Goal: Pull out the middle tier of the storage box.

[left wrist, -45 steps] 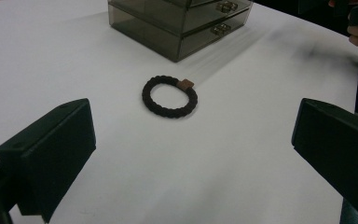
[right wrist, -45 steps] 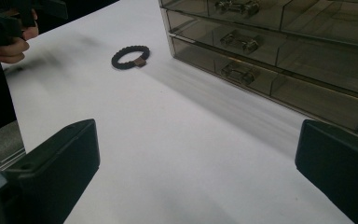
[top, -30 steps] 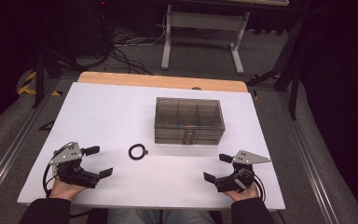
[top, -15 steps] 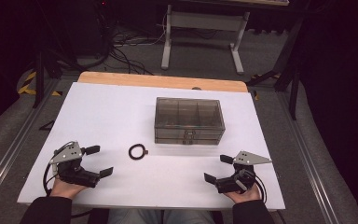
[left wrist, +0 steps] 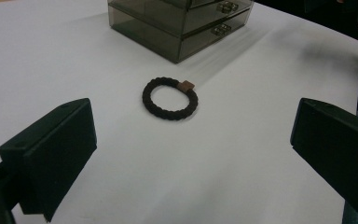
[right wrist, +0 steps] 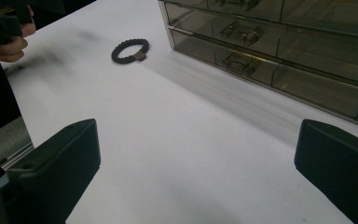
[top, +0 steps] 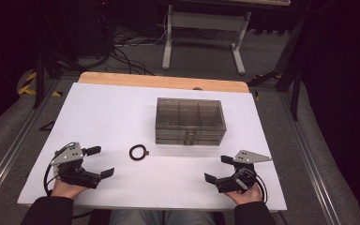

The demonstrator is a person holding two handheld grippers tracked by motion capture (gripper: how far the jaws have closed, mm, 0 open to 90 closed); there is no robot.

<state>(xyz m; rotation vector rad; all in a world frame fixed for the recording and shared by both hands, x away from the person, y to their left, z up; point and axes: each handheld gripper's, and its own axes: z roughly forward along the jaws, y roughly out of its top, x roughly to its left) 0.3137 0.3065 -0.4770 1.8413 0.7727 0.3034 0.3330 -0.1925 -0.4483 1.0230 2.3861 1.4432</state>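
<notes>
A dark braided hair tie point(top: 138, 152) with a small brown tag lies flat on the white table, just left of and in front of a smoky transparent drawer box point(top: 190, 121). In the left gripper view the hair tie point(left wrist: 169, 97) is straight ahead between my wide-apart jaws, with the drawer box point(left wrist: 182, 21) behind it. My left gripper point(top: 100, 162) rests open near the table's front left. My right gripper point(top: 218, 168) rests open at the front right; in its view the drawer box point(right wrist: 279, 51) with two handled drawers sits ahead to the right, and the hair tie point(right wrist: 129, 51) farther left.
The white tabletop point(top: 108, 112) has a wooden strip along its far edge point(top: 164, 82). Beyond it stand a metal stand's legs point(top: 201, 42) and cables on the floor. Metal rails run along both sides of the table.
</notes>
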